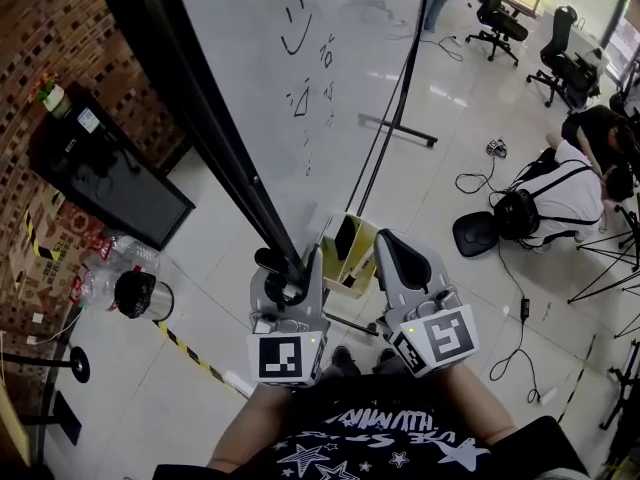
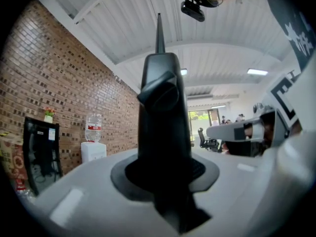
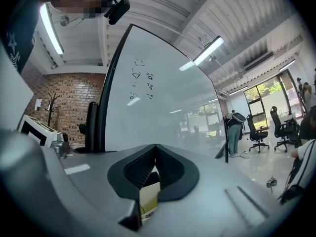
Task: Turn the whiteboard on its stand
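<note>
The whiteboard [image 1: 300,58] is a large white panel with a few marker doodles, tilted on its wheeled stand [image 1: 398,128]. Its black frame edge [image 1: 210,138] runs down toward me. My left gripper [image 1: 290,286] is shut on the lower end of that edge. In the left gripper view the black frame [image 2: 160,127] rises between the jaws and fills the gap. My right gripper [image 1: 392,248] hangs just right of it, shut and holding nothing. In the right gripper view its pads meet at the tip [image 3: 155,152], with the whiteboard face [image 3: 158,107] right ahead.
A yellow box [image 1: 350,258] stands on the floor below the grippers. A dark cabinet [image 1: 110,168], water bottles [image 1: 120,258] and a black bin [image 1: 135,293] line the brick wall on the left. A person [image 1: 560,198] sits on the floor at right, near cables and office chairs [image 1: 495,13].
</note>
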The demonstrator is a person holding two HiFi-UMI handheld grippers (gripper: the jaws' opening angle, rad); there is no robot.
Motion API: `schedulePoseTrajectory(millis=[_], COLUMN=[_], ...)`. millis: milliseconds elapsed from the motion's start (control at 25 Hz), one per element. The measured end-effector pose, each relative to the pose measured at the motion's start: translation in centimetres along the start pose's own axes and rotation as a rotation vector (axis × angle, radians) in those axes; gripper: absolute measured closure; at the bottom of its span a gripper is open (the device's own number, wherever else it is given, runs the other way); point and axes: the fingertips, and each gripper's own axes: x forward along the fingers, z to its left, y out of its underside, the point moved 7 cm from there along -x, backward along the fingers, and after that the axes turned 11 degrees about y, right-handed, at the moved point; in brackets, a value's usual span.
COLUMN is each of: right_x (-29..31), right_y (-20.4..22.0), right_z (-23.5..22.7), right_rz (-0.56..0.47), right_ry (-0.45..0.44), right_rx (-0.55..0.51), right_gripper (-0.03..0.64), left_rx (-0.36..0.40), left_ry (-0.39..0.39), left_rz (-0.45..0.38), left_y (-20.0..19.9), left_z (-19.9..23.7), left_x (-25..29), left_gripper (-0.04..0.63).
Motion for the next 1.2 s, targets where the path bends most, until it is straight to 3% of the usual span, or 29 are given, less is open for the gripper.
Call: schedulePoseTrajectory(millis=[80, 160, 400, 520, 720, 920, 1200], right_x=[0.0, 0.1, 0.2, 0.1, -0.5, -1.1, -1.9], right_y=[0.0, -0.4, -0.3, 0.1, 0.7, 0.5, -0.1], right_z=[-0.3, -0.6, -1.2, -1.0, -0.5, -0.9, -2.7], right_rz=[-0.004, 0.000, 0.023, 0.029, 0.041, 0.033, 0.016], right_ry=[-0.024, -0.051, -0.117, -0.151, -0.198, -0.212, -0.180], right_rx=[0.004, 0.007, 0.028, 0.034, 0.049, 0.054, 0.053], right_gripper=[0.607, 0.607, 0.607, 0.609, 0.607, 0.608, 0.609], left_rx=[0.039, 0.023, -0.019, -0.031, -0.039, -0.009, 0.071], left_ry=[-0.030, -0.076, -0.166, -0.204, -0.278, -0.250, -0.101], left_rz=[0.011, 0.013, 0.073, 0.092, 0.105, 0.085, 0.034], left_y=[0.3, -0.1, 0.3, 0.7, 0.8, 0.0, -1.0], left_z=[0.0, 0.0, -1.2, -2.2, -4.0, -5.6, -7.9], left_x=[-0.5, -1.0, -3.5, -4.8, -7.9, -7.5, -2.7], left_gripper=[0.435, 0.351, 0.341, 0.345, 0.474, 0.570, 0.589])
